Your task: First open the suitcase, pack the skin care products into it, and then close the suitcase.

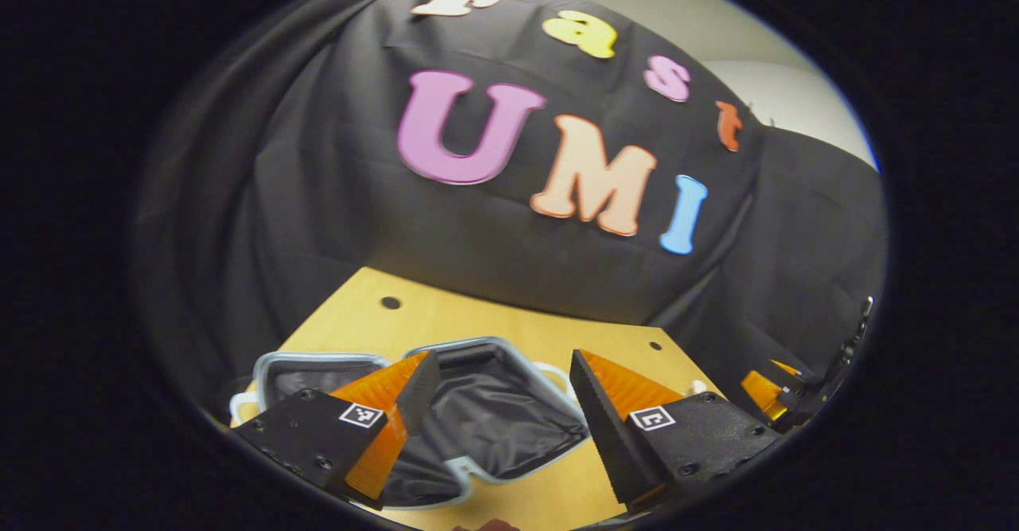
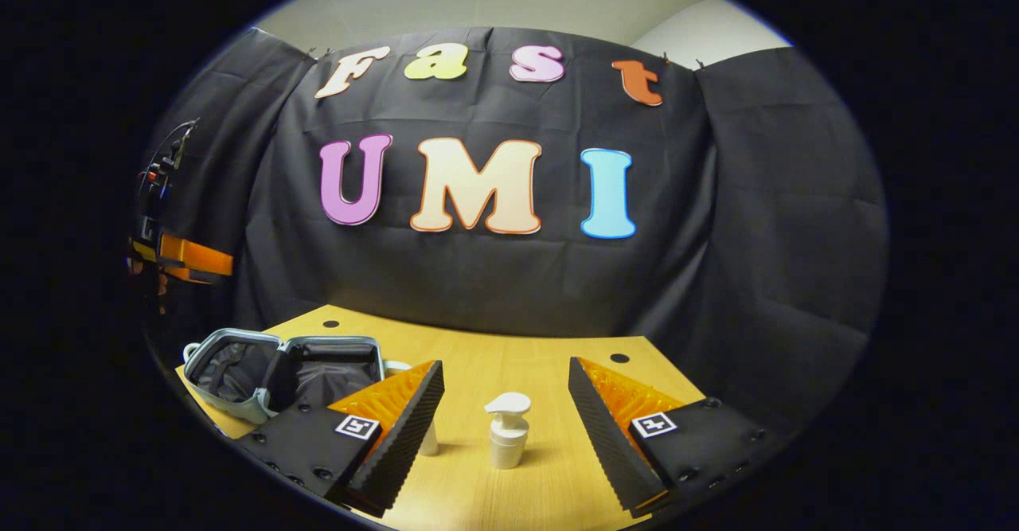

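In the right gripper view, the left tool (image 2: pixel 171 260) shows at the far left edge, raised above the suitcase (image 2: pixel 286 372), which lies open on the wooden surface (image 2: pixel 509 356) with its dark lining exposed. Just right of the case, a small bottle (image 2: pixel 428 438) stands partly hidden behind the right tool's left finger. The right tool (image 2: pixel 505 427) is released, its fingers spread wide; a white pump bottle (image 2: pixel 508 429) stands upright beyond them, untouched. In the left gripper view, the left tool (image 1: pixel 504 404) is likewise released above the open suitcase (image 1: pixel 486 411).
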Tool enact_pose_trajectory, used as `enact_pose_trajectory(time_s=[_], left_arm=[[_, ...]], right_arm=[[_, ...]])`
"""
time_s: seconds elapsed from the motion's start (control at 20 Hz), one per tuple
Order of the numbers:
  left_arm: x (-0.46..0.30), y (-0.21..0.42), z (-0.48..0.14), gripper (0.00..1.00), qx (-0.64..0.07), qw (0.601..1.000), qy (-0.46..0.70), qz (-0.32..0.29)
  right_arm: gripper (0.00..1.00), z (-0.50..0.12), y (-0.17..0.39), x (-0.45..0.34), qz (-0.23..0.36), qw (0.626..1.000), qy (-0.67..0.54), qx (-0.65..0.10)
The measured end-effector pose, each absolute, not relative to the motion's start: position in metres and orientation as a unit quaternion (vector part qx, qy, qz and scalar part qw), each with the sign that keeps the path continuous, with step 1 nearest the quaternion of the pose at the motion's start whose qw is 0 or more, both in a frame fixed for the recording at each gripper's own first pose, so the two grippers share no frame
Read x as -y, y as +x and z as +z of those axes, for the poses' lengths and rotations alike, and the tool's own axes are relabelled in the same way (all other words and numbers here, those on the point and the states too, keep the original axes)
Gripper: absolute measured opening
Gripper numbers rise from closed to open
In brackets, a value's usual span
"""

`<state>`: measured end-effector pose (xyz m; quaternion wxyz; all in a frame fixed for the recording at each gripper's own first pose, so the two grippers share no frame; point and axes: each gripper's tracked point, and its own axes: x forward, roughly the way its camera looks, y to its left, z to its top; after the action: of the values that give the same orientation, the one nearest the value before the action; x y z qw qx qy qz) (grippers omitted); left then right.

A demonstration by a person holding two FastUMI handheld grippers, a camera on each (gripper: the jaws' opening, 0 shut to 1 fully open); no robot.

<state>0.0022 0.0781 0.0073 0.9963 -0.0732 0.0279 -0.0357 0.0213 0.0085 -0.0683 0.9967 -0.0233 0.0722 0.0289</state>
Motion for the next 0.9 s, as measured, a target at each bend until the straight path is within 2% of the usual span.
enact_pose_trajectory(time_s=[0.25, 0.4, 0.75, 0.9], left_arm=[[0.052, 0.044, -0.048, 0.96, -0.045, 0.993, -0.034, -0.108], [0.098, 0.069, -0.086, 0.96, -0.052, 0.988, -0.032, -0.142], [0.139, 0.105, -0.173, 0.96, -0.106, 0.982, -0.048, -0.15], [0.141, 0.116, -0.196, 0.9, -0.125, 0.982, -0.041, -0.135]], right_arm=[[0.99, -0.108, 0.043, -0.006, 0.052, 0.995, -0.003, -0.08], [0.99, -0.141, 0.052, 0.002, 0.056, 0.994, 0.009, -0.094], [0.99, -0.199, 0.063, 0.021, 0.061, 0.99, 0.021, -0.125], [0.99, -0.21, 0.069, 0.023, 0.07, 0.988, 0.018, -0.133]])
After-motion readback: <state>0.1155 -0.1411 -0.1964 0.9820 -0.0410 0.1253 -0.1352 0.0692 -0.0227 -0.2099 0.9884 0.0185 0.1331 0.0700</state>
